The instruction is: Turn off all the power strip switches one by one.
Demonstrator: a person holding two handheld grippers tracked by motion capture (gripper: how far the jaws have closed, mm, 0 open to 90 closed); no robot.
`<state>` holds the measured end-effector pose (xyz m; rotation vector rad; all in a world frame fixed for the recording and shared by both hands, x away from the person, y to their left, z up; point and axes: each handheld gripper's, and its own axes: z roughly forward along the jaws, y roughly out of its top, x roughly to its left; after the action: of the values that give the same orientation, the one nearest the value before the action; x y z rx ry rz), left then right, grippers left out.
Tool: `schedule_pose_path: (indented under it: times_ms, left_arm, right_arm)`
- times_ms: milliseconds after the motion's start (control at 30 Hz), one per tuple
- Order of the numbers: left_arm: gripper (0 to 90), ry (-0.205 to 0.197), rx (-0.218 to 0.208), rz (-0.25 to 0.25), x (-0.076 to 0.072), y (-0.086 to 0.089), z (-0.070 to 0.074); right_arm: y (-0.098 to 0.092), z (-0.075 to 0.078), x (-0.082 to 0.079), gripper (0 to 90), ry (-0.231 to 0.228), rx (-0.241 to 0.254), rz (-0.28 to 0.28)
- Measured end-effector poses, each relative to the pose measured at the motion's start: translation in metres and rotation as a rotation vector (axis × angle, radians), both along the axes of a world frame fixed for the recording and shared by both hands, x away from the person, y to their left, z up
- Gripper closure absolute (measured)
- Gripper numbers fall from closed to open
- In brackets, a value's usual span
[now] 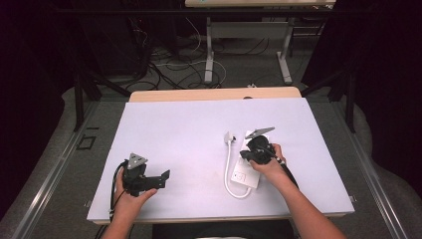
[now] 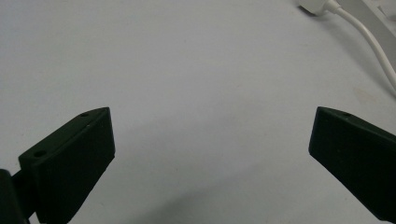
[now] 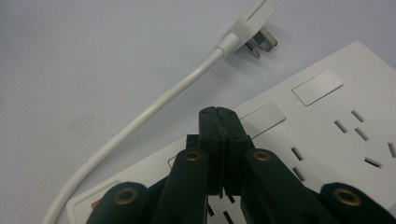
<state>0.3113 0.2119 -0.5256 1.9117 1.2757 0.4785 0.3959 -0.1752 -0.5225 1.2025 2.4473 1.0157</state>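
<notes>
Pressing a rocker switch [image 3: 261,119] on the white power strip [image 3: 355,93], lying right of the table's [image 1: 174,129] centre, calls for keeping the right gripper [image 3: 218,114] squarely above with jaws together, pushing straight down, while the left gripper [image 2: 210,140], jaws apart, rests aside.

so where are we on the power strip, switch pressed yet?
Done: nothing I can confirm; the plug lies loose on the table, not in any socket. In hand: the right hand-held gripper, jaws shut, tips over the power strip near a rocker switch; contact can't be judged. Left hand-held gripper is open over bare table. Left: whatever the press is meant to achieve.
</notes>
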Motion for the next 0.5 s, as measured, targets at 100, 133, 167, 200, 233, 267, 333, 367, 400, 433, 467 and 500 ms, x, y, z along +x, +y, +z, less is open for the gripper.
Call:
schedule_pose_path:
  times_ms: [100,133,167,200,233,267,333,367,400,433,467,500]
  left_arm:
    - [0.5,0.0,-0.002,0.001,0.0,0.0001,0.0]
    - [0.5,0.0,-0.002,0.001,-0.0001,0.0001,0.0]
    - [0.5,-0.001,-0.001,0.001,-0.0001,0.0002,0.0001]
    - [0.5,-0.001,-0.001,0.0,-0.0001,0.0002,0.0002]
    - [0.5,-0.003,-0.002,0.001,-0.0001,0.0002,0.0001]
    - [0.5,-0.003,-0.001,0.001,-0.0001,0.0001,0.0001]
    - [0.5,-0.003,-0.001,0.001,-0.0001,0.0001,0.0001]
    - [0.5,-0.002,0.0,0.001,-0.0001,0.0001,0.0002]
    - [0.5,-0.001,0.0,0.0,-0.0001,0.0002,0.0003]
    - [0.5,-0.002,-0.001,0.001,-0.0001,0.0002,0.0002]
    - [0.5,-0.001,-0.001,0.001,-0.0001,0.0002,0.0002]
    - [0.5,-0.001,0.0,0.001,0.0,0.0002,0.0001]
  right_arm:
    - [0.0001,-0.0003,0.0006,88.9,0.019,-0.003,-0.009]
    - [0.0003,-0.0011,0.0009,88.9,0.012,0.002,-0.013]
    - [-0.0004,-0.0013,0.0013,88.9,0.012,-0.005,-0.007]
    - [0.0002,-0.0014,0.0012,88.7,0.015,0.003,-0.011]
    - [0.0002,-0.0015,0.0013,88.7,0.015,0.0,-0.01]
    - [0.0001,-0.0011,0.0011,88.7,0.022,-0.006,-0.007]
    - [0.0003,-0.0021,0.0013,88.7,0.016,-0.014,-0.004]
    - [0.0013,-0.0028,0.0012,88.9,0.019,0.003,-0.007]
    - [0.0015,-0.0037,0.0016,89.0,0.008,0.01,-0.006]
    - [0.0015,-0.0034,0.0015,89.2,0.012,0.009,-0.006]
    - [0.0012,-0.0025,0.0014,89.2,0.022,-0.003,-0.005]
    - [0.0007,-0.002,0.0014,89.2,0.031,-0.007,-0.002]
